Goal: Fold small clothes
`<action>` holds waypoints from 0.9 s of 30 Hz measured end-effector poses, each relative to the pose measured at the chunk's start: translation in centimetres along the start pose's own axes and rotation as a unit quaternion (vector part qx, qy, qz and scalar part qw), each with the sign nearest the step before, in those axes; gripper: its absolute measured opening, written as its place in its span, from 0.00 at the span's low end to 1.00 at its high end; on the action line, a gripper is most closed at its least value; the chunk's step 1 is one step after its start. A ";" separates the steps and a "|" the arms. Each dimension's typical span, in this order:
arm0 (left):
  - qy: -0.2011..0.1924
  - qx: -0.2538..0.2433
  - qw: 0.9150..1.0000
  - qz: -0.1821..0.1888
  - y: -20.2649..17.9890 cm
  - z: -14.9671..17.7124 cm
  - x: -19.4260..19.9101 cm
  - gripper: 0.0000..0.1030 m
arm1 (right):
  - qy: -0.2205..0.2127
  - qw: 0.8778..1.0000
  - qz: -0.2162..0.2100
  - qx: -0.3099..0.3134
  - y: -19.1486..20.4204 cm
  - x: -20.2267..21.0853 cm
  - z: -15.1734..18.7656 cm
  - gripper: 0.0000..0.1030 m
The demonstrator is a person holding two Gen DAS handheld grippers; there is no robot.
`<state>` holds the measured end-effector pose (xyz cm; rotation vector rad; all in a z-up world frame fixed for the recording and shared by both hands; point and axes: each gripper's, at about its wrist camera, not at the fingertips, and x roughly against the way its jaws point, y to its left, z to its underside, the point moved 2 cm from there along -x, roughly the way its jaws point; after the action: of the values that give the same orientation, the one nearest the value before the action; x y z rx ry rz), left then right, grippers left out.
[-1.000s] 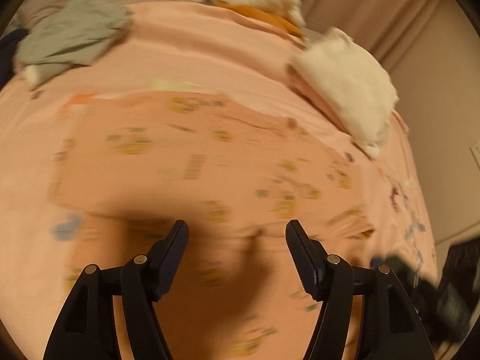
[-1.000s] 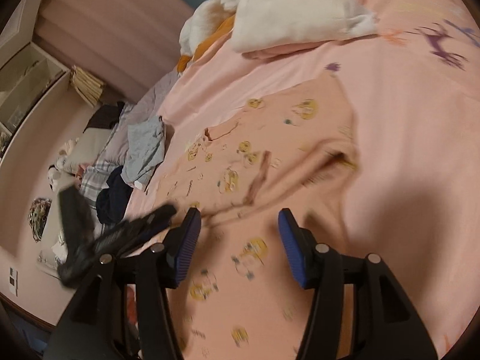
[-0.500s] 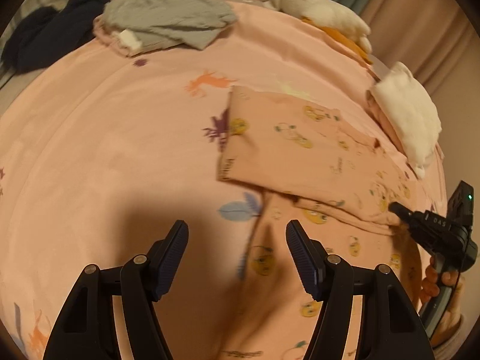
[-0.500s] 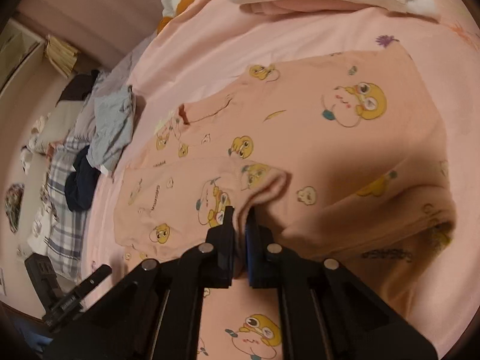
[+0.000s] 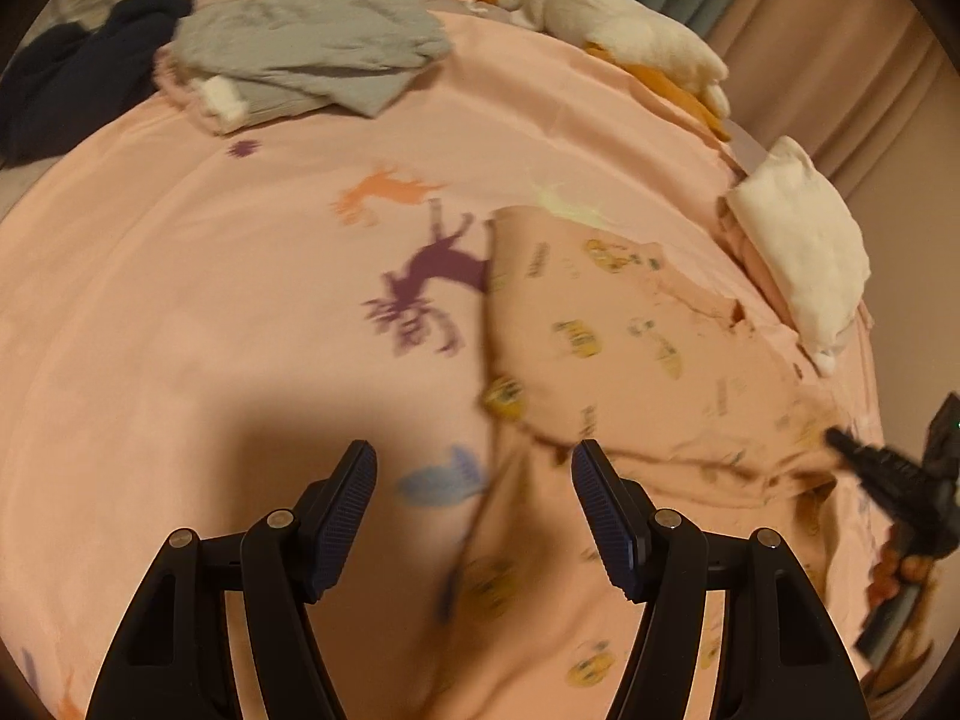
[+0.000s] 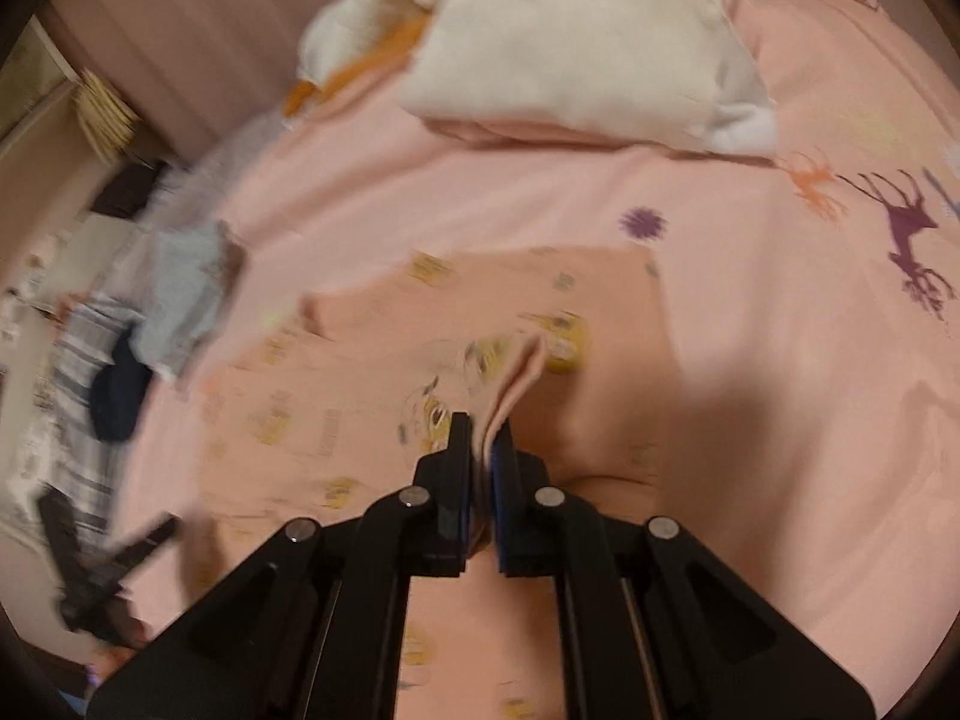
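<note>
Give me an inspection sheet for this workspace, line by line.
Surface: pink bedsheet with deer prints.
Job's things: peach duck-print garment, partly folded, one fold pinched up.
Clutter: grey garment, navy garment, folded white stack, white-and-orange plush.
Grippers: left gripper open above the sheet; right gripper shut on the garment's fold.
Cables: nothing seen.
Surroundings: curtains, shelf.

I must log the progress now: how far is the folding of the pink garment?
Done: one part of the pink duck-print garment already lies folded over. In hand: the right gripper is shut on a pinched fold; the left gripper is open above the bedsheet. Left: finishing the folds.
</note>
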<state>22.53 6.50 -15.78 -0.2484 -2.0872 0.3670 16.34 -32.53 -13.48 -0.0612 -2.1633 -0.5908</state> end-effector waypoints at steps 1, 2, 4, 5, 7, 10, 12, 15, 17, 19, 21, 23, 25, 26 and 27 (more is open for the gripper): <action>0.003 -0.002 1.000 0.006 -0.5 -0.3 -0.4 0.65 | 0.005 1.000 0.015 0.002 -0.4 -0.4 0.1 0.10; 0.006 -0.007 1.000 0.013 -1.2 -0.9 -1.0 0.65 | 0.008 1.000 0.029 0.002 -0.9 -0.6 0.2 0.12; 0.008 -0.015 1.000 0.019 -2.2 -1.6 -1.8 0.65 | 0.000 0.999 0.043 -0.003 -1.8 -0.2 0.1 0.17; 0.007 -0.020 1.000 0.019 -2.6 -2.0 -2.1 0.65 | -0.011 0.999 0.051 0.000 -1.8 0.3 0.1 0.21; 0.003 -0.034 0.999 0.022 -3.3 -2.4 -2.6 0.65 | -0.040 0.997 0.057 0.024 -1.2 1.5 0.0 0.23; -0.006 -0.058 0.998 0.018 -4.1 -2.6 -3.1 0.64 | -0.045 0.997 0.014 0.060 0.3 2.2 0.6 0.23; -0.006 -0.071 0.997 0.014 -4.3 -2.4 -3.6 0.51 | -0.022 0.997 -0.005 0.079 1.1 1.3 1.4 0.19; 0.009 -0.098 0.995 -0.010 -4.0 -1.7 -4.9 0.40 | 0.016 0.995 0.035 0.096 0.6 -0.9 2.6 0.14; 0.009 -0.112 0.993 -0.030 -3.5 -1.2 -5.5 0.40 | 0.028 0.995 0.050 0.082 -0.5 -1.8 3.0 0.10; 0.007 -0.114 0.993 -0.027 -3.1 -1.1 -5.5 0.40 | 0.023 0.997 0.040 0.068 -1.4 -1.8 3.0 0.09; 0.013 -0.104 0.994 -0.024 -2.7 -1.4 -5.1 0.40 | 0.024 0.998 0.030 0.057 -1.6 -1.4 3.0 0.13; 0.015 -0.081 0.996 -0.013 -2.3 -1.5 -4.1 0.41 | 0.020 0.999 0.016 0.044 -1.3 -0.2 3.2 0.22; 0.016 -0.054 0.998 0.009 -1.5 -1.1 -2.5 0.43 | 0.004 0.999 0.001 0.038 -0.7 2.1 4.0 0.40; 0.019 -0.039 0.999 0.028 -0.8 -0.6 -1.4 0.48 | -0.001 0.999 -0.008 0.036 -0.5 3.2 4.5 0.52; 0.020 -0.030 0.999 0.038 -0.4 -0.1 -0.5 0.54 | -0.006 0.999 -0.015 0.033 -0.6 4.1 5.0 0.54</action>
<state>22.89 5.99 -15.96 -0.3684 -2.0554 0.3412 9.96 -31.62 -13.13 0.0021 -2.1972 -0.5367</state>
